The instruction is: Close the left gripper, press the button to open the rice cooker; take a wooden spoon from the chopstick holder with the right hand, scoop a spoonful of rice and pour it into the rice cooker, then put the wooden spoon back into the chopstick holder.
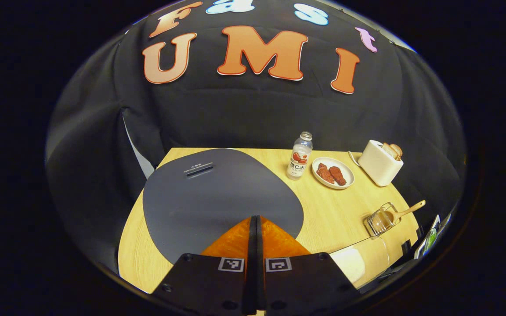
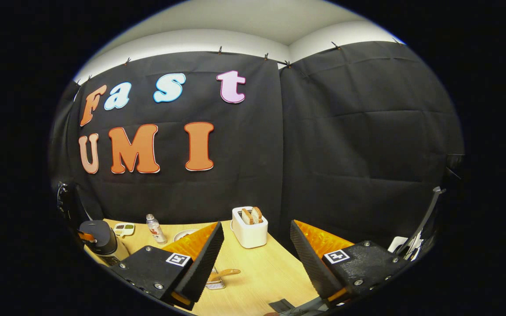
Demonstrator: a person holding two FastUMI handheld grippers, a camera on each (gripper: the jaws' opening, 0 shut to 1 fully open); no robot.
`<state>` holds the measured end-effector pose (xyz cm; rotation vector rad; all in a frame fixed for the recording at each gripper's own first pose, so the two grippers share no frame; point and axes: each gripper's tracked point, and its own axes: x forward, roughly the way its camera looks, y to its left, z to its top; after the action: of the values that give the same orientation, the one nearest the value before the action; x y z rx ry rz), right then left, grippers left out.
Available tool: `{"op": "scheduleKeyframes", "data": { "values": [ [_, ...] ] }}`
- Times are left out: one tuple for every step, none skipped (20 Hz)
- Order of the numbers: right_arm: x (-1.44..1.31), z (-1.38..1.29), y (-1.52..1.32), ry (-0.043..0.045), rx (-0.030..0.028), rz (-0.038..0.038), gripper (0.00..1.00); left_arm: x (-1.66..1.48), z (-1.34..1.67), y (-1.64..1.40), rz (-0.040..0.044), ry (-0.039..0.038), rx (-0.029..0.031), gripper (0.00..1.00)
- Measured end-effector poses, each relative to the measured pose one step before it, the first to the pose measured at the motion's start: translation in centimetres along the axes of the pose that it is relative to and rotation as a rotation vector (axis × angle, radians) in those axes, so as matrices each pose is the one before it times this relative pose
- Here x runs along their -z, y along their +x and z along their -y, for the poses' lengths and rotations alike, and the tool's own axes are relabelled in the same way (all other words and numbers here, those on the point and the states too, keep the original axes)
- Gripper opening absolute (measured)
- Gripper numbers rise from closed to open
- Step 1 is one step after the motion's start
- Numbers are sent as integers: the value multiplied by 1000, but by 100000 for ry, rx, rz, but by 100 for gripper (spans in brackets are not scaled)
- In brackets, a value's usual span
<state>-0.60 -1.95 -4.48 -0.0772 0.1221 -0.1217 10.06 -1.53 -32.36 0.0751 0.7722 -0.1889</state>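
- The left gripper (image 1: 255, 228) has its two fingers pressed flat together with nothing between them, and it sits right over the dark grey lid of the rice cooker (image 1: 218, 193). I judge this closed wedge is meant as a blunt tip for pushing the release button; the lid is down, so opening is not yet done.
- The right gripper (image 2: 256, 245) hangs above the table (image 2: 262, 276) with its jaws spread wide and empty, likely readied to take a handle.
- Just below and between those fingers stands the wire chopstick holder (image 2: 215, 283), with the wooden spoon (image 2: 224, 273) resting in it, handle angled out to one side, free to grasp.
- In the left gripper view the same holder (image 1: 380, 221) is near the table's right edge, well apart from the cooker; a clear container (image 1: 358, 259) lies nearer the camera and may hold the rice, though it is too distorted to be sure.
- Farther back, a plate (image 1: 333, 173) carries two reddish-brown pieces, beside a drink bottle (image 1: 300, 156).
- Farthest, a white toaster (image 1: 380, 163) holds bread slices in its slots.
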Motion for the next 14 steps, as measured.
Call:
{"op": "scheduleKeyframes", "data": {
  "values": [
    [54,-142,48,389,-236,-442,95,-161,40,-89,795,-915,-254,1],
    [77,23,-12,672,-70,-179,95,-26,79,353,285,-9,490,4],
    [50,70,95,658,-27,236,95,149,-25,-52,-1021,854,8,4],
    [-80,65,53,625,232,151,95,-17,-19,87,258,556,129,1],
    [-83,-83,121,521,168,202,95,123,81,53,-1373,785,69,7],
    [-29,-109,71,475,-67,185,95,316,33,-48,-1423,892,176,4],
    [57,-58,61,287,11,31,95,100,54,85,-1732,1247,342,4],
    [50,-125,-9,196,-230,-51,95,260,-4,86,-426,297,270,5],
    [-39,-151,25,267,-46,200,100,81,-47,-52,-680,-892,547,5],
    [-18,-43,29,279,-299,77,95,220,110,85,-857,-1066,1150,5],
    [100,-79,4,303,-216,-166,95,416,5,-8,-2978,-1435,932,5],
    [163,-36,-153,341,-280,-239,95,-116,-30,-82,387,-650,322,5],
    [-39,-162,-67,411,-261,-56,95,195,2,2,-2239,1514,-650,5],
    [-49,18,-52,411,-16,42,95,-143,-55,-9,793,3881,-1378,5]
  ]
}}
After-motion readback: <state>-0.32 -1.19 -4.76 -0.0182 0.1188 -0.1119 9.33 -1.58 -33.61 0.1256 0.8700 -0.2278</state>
